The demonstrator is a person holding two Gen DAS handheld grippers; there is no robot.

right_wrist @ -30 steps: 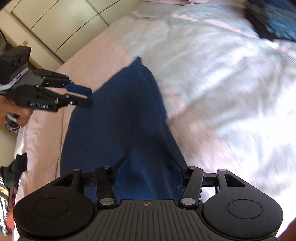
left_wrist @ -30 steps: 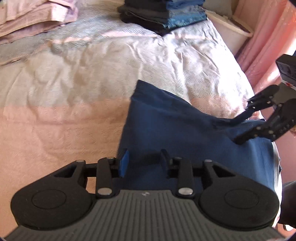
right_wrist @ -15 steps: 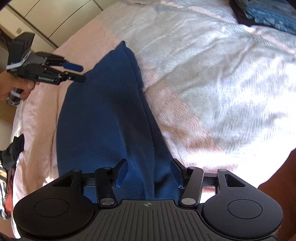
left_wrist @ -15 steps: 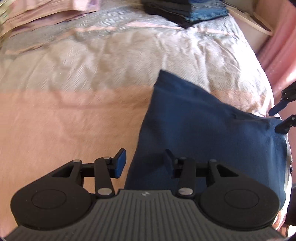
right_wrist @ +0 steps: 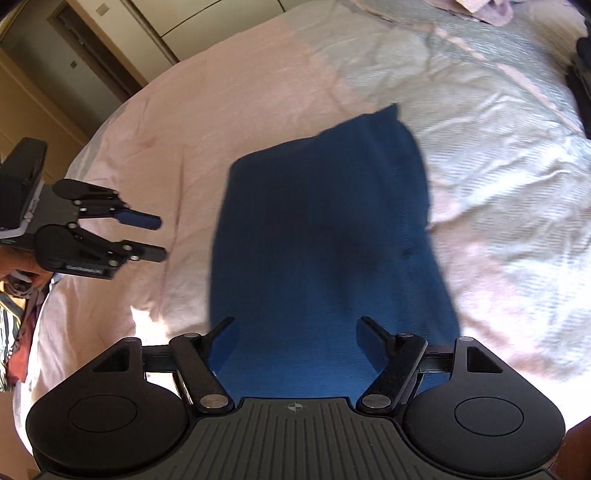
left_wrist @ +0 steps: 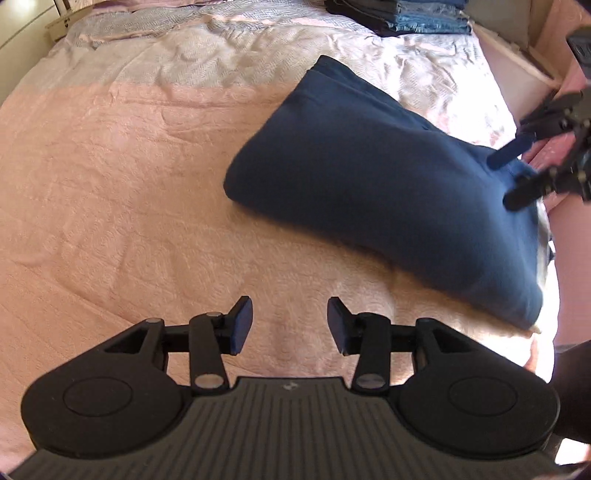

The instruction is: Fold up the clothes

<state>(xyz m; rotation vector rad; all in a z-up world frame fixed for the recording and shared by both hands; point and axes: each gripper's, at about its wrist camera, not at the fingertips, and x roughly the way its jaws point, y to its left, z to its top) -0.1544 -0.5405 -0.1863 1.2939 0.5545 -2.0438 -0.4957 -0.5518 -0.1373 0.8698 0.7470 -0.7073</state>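
A bed (left_wrist: 129, 192) fills most of both views, its cover pink over the near half and pale grey-white, rumpled, over the far half. At the bed's far right corner in the left wrist view lies a stack of folded dark and blue clothes (left_wrist: 413, 16). Beside the bed's right edge stands a pale wooden frame (left_wrist: 517, 62). In the right wrist view, cream wardrobe doors (right_wrist: 207, 26) and a brown door (right_wrist: 74, 48) stand beyond the bed's left edge. Pinkish-lilac fabric (right_wrist: 487, 8) lies at the far edge, and striped and red cloth (right_wrist: 11, 332) shows off the near left corner.
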